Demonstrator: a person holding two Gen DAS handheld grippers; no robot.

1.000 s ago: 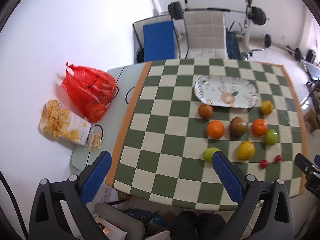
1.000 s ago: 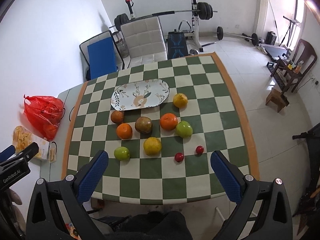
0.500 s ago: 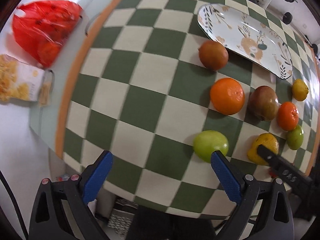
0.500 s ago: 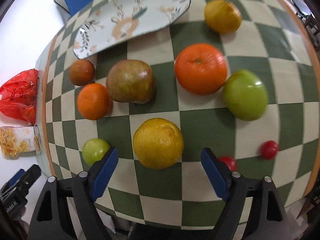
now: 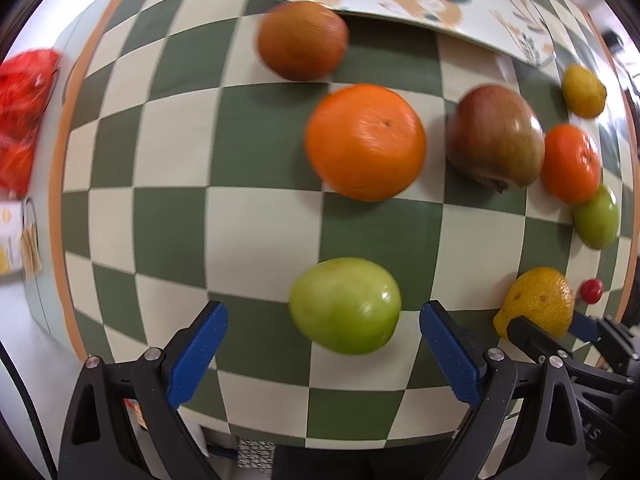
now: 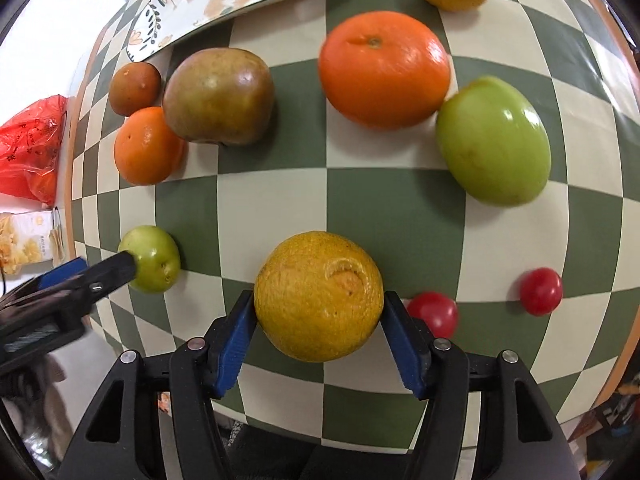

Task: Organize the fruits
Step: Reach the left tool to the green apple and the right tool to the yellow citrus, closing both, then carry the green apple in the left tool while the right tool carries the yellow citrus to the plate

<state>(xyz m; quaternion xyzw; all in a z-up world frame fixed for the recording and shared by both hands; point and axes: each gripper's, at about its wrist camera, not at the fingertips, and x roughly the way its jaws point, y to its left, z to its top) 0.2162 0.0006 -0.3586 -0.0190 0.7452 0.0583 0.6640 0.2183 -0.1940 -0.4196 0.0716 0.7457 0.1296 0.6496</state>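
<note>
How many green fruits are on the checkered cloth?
2. One green fruit lies near the left gripper; the other green fruit lies right of the big orange. None seems hidden.

A green-and-cream checkered cloth (image 6: 384,200) with an orange border covers the table. Off its left edge lies a red plastic bag (image 6: 30,156) with something orange showing through it, and just below that a pale packet printed with yellow snacks (image 6: 24,246). White floor shows beyond the table's edge
</note>
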